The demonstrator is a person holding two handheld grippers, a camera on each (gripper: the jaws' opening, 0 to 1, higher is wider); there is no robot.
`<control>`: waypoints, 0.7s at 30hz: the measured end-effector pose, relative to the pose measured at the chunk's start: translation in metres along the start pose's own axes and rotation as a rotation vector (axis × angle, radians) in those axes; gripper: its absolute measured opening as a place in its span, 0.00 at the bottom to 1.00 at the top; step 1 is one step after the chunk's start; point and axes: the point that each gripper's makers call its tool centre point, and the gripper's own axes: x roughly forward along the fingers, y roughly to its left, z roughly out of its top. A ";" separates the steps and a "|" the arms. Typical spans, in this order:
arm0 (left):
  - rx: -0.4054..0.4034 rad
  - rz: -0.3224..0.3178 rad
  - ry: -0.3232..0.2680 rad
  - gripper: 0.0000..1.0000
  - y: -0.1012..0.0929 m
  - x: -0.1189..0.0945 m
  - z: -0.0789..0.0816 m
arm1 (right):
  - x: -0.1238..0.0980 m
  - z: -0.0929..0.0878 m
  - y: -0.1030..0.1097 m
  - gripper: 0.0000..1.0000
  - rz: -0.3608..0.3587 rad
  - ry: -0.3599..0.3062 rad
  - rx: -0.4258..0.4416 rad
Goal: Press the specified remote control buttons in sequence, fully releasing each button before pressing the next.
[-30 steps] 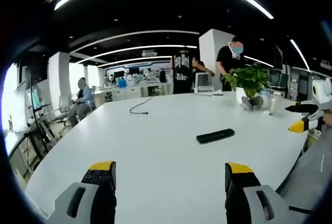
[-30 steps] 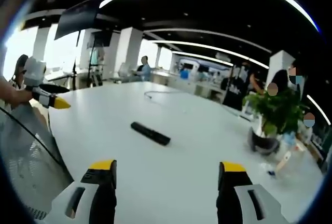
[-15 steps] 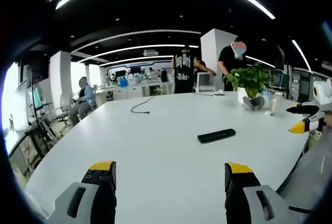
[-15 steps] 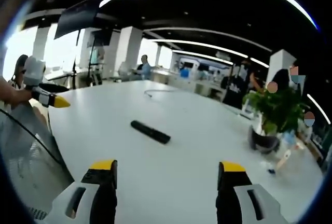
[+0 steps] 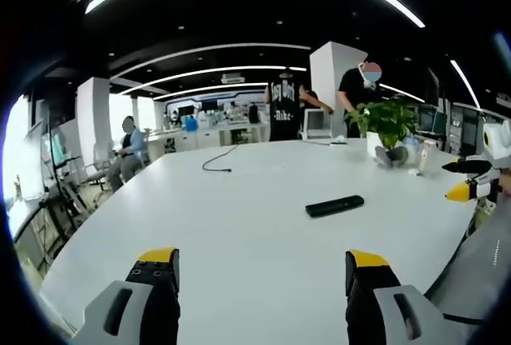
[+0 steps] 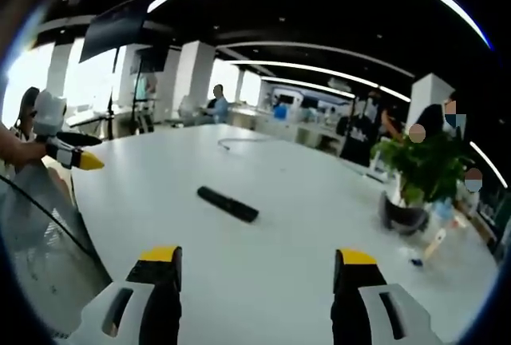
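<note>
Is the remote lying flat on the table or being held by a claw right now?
Lying flat: the remote rests on the white table, well ahead of the open left claw and right claw.

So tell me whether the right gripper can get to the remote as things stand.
Probably yes: the remote lies alone on the white table, bare surface between it and the open right gripper. The potted plant sits off to the side.

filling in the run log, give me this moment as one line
stage: pre-approach | left gripper: open, empty | right gripper: open, empty | remote: flat on white table, untouched | potted plant: far side
</note>
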 end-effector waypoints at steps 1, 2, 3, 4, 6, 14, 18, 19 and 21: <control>0.002 -0.004 0.002 0.88 -0.001 0.000 0.000 | 0.000 0.001 0.000 0.76 0.000 -0.007 0.006; 0.008 -0.014 0.009 0.88 -0.003 0.001 -0.001 | 0.000 0.004 0.000 0.77 0.006 -0.028 0.022; 0.035 -0.036 0.024 0.88 -0.007 0.002 -0.003 | 0.000 0.007 0.000 0.77 0.009 -0.045 0.034; 0.061 -0.045 0.031 0.87 -0.010 0.003 -0.004 | -0.001 0.011 0.000 0.78 0.011 -0.064 0.040; 0.077 -0.056 0.031 0.87 -0.013 0.004 -0.004 | -0.001 0.011 0.000 0.80 0.009 -0.065 0.036; 0.088 -0.131 0.032 0.87 -0.024 0.007 -0.004 | 0.002 0.017 0.006 0.85 0.032 -0.093 0.042; 0.063 -0.163 -0.024 0.89 -0.029 0.005 0.004 | 0.001 0.020 0.007 0.85 0.036 -0.111 0.045; 0.045 -0.163 -0.028 0.90 -0.028 0.005 0.006 | 0.000 0.020 0.006 0.85 0.034 -0.112 0.047; 0.022 -0.168 -0.051 0.92 -0.027 0.004 0.009 | 0.000 0.022 0.004 0.86 0.027 -0.123 0.062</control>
